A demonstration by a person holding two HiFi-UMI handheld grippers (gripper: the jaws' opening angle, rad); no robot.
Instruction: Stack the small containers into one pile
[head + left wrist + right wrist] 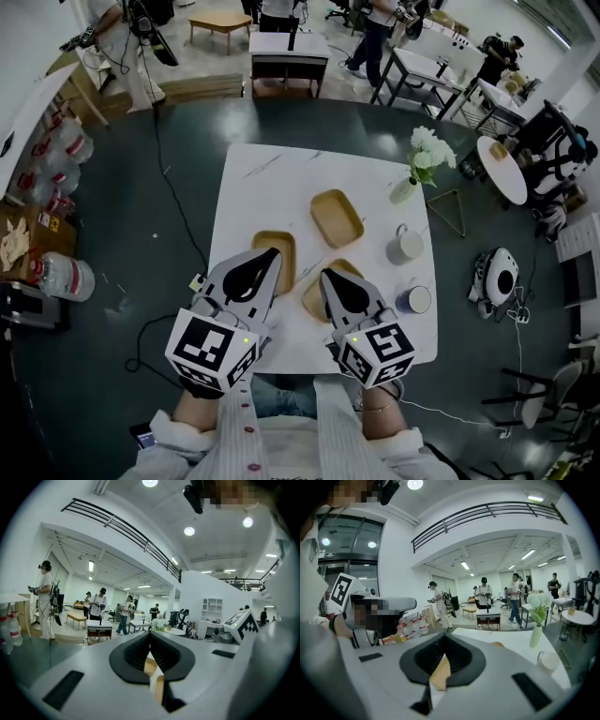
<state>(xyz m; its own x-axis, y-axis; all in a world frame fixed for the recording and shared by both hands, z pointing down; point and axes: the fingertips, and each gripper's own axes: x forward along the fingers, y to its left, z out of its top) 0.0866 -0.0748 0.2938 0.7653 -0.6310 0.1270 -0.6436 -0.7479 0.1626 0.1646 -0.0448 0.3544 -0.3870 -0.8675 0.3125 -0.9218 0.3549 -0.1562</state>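
The left gripper point(270, 253) and the right gripper point(327, 276) are held side by side, level, pointing forward, each with its jaws closed tip to tip.

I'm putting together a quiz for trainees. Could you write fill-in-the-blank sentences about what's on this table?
The table holds ___ tan containers.
The vase holds ___ flowers.
Right of the containers stand ___ mugs.
Missing words: three; white; two.
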